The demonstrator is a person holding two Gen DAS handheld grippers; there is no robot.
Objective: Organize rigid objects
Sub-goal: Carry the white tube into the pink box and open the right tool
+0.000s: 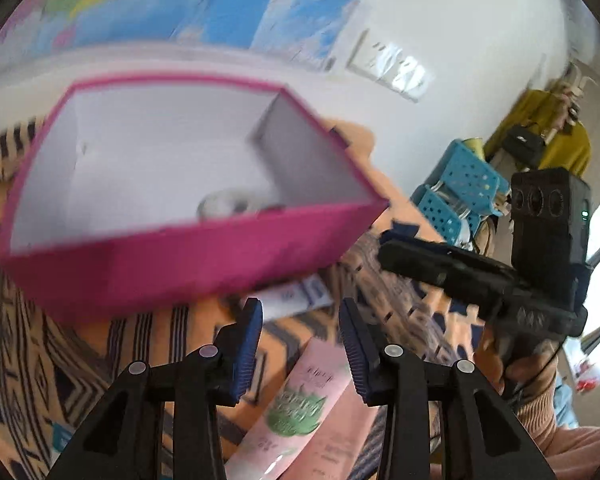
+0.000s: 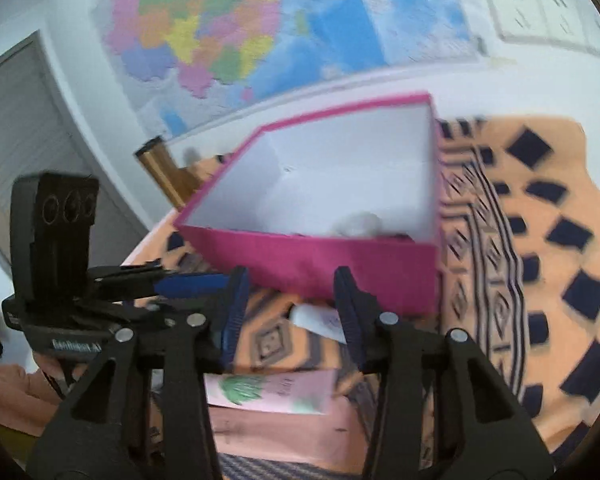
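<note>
Two sets of jaws, and neither one's got anything in it right now. Your left gripper [image 1: 300, 344] has its jaws standing at a narrow-ish gap with nothing pinched, and the right gripper [image 2: 288, 312] is the same story: a modest gap, only the cloth and stuff on the surface showing through it

Where things are: the pink box [image 1: 172, 256] sits open on the patterned cloth [image 2: 540, 240], white inside, with a pale roundish thing [image 1: 224, 204] down in its near corner (too blurry to name). Just in front of the box lies a small white tube [image 2: 320, 320], partly tucked under the box's near edge in the left view. Closer to you is the pink tube [image 1: 300, 412] with the green leaf print, lying flat, below and between both pairs of jaws

My read is you're between picks: one item's boxed, two are outside. Next move calls for choosing one tube, dropping the jaws down around its body and squeezing across the narrow side, then lifting over the box wall. The pink one looks the easier grab, since nothing crowds it

Pose-wise, both grippers point down at a slant toward the box, side by side, hovering clear of the surface
</note>
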